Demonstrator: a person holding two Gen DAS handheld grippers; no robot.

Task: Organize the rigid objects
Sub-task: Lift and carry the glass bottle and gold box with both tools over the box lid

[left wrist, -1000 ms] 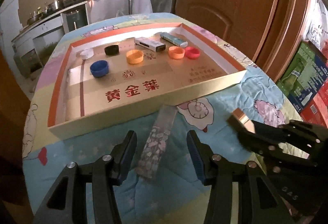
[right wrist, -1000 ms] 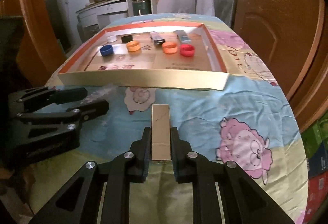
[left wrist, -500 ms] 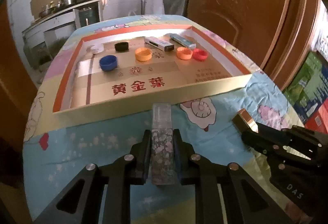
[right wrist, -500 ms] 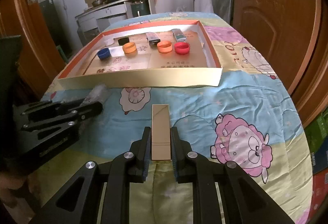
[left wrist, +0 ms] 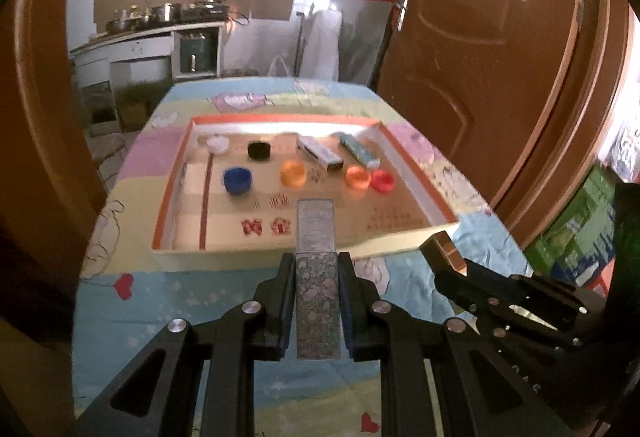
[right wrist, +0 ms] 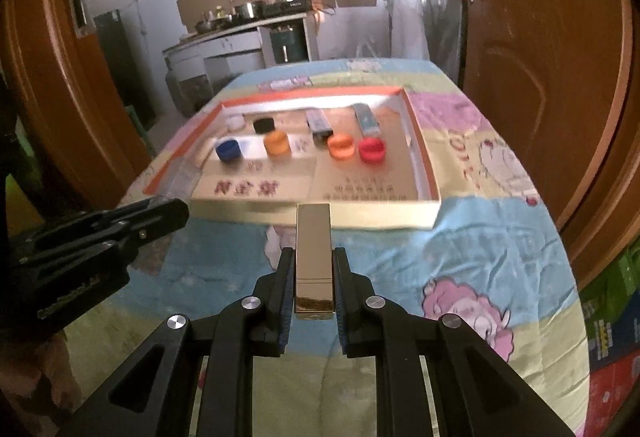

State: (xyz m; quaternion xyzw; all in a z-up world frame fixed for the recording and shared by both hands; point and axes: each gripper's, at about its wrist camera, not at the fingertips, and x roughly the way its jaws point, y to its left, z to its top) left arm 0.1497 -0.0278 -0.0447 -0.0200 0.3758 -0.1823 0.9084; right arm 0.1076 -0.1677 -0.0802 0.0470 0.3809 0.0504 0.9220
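Note:
My left gripper (left wrist: 316,265) is shut on a long clear case with a floral print (left wrist: 317,277) and holds it above the tablecloth, its far end over the near wall of the shallow cardboard tray (left wrist: 224,257). My right gripper (right wrist: 314,261) is shut on a gold rectangular case (right wrist: 313,253), lifted just short of the tray (right wrist: 360,215). In the tray lie white, black, blue, orange and red bottle caps (left wrist: 237,179) and two small boxes (left wrist: 319,153). The right gripper also shows in the left wrist view (left wrist: 444,249), the left one in the right wrist view (right wrist: 160,213).
The tray sits on a table with a cartoon tablecloth (right wrist: 460,269). Wooden doors (left wrist: 480,57) stand close on the right and a door frame on the left. Coloured cartons (left wrist: 576,233) sit on the floor at the right. A kitchen counter (right wrist: 240,33) is behind.
My left gripper closed on the floral case and lifted it off the cloth toward the tray. My right gripper rose with the gold case and moved nearer the tray.

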